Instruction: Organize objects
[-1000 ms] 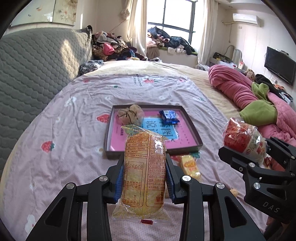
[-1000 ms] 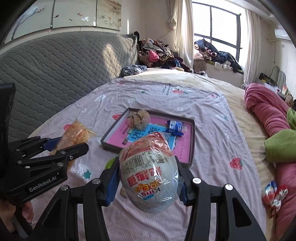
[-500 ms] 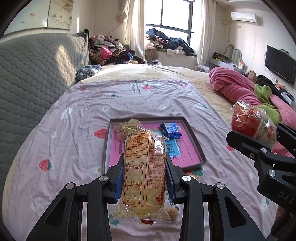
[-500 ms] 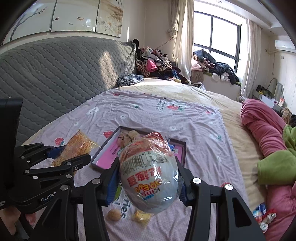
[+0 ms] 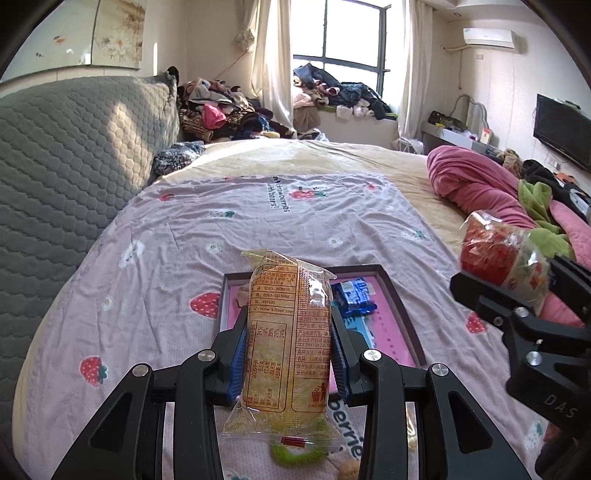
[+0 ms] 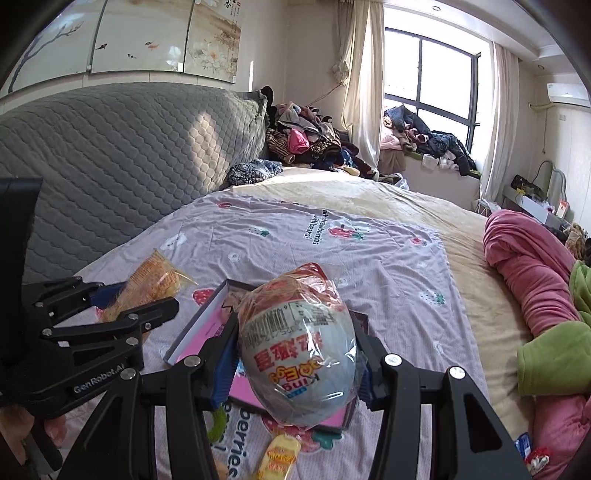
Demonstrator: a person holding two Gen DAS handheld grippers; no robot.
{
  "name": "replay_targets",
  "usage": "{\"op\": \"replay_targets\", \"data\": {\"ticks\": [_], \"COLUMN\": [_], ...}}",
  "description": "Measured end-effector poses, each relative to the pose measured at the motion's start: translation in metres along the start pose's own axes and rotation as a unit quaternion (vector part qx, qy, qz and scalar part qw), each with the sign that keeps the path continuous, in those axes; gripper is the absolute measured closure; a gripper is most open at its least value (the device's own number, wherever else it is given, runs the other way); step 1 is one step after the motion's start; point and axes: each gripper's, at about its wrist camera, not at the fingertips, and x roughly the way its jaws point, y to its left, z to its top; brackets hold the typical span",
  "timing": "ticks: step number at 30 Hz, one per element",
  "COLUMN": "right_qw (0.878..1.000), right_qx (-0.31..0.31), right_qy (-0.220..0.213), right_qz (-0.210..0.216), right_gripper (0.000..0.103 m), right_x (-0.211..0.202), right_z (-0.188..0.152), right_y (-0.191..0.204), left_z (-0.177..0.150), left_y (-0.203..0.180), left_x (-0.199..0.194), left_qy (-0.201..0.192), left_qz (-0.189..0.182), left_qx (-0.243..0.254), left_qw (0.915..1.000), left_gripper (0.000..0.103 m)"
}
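left gripper (image 5: 288,347) clamped on a crinkly clear-wrapped oblong yellow snack pack (image 5: 286,343) at centre frame, right gripper (image 6: 295,354) squeezing a smooth egg-shaped plastic toy egg (image 6: 297,354) in cellophane, flat pink dark-rimmed tray (image 5: 400,310) just behind on the wrinkled strawberry-print sheet (image 5: 155,280), quilted grey headboard (image 5: 66,155) at left

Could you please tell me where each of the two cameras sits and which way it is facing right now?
Left wrist: on the left gripper, looking forward and down over its yellow snack packet to the pink tray; the right gripper shows at right.
Right wrist: on the right gripper, past its wrapped toy egg; the left gripper shows at left.
Shared: tray, strawberry sheet, window.
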Motion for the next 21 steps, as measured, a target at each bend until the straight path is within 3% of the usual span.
{"op": "replay_targets", "data": {"ticks": [13, 21], "right_qw": [1.0, 0.999], "right_qx": [0.008, 0.052], "right_qy": [0.0, 0.004], "right_qz": [-0.005, -0.002], "right_gripper": [0.05, 0.05], "right_x": [0.043, 0.076], "right_z": [0.006, -0.008], "right_y": [-0.013, -0.028], "left_z": [0.011, -0.001], "left_y": [0.011, 0.016], "left_x": [0.056, 0.1], "left_qy": [0.009, 0.024], "left_qz": [0.0, 0.001], "left_qx": [-0.015, -0.012], "left_qw": [0.9999, 0.9996], "left_gripper": [0.064, 0.064]}}
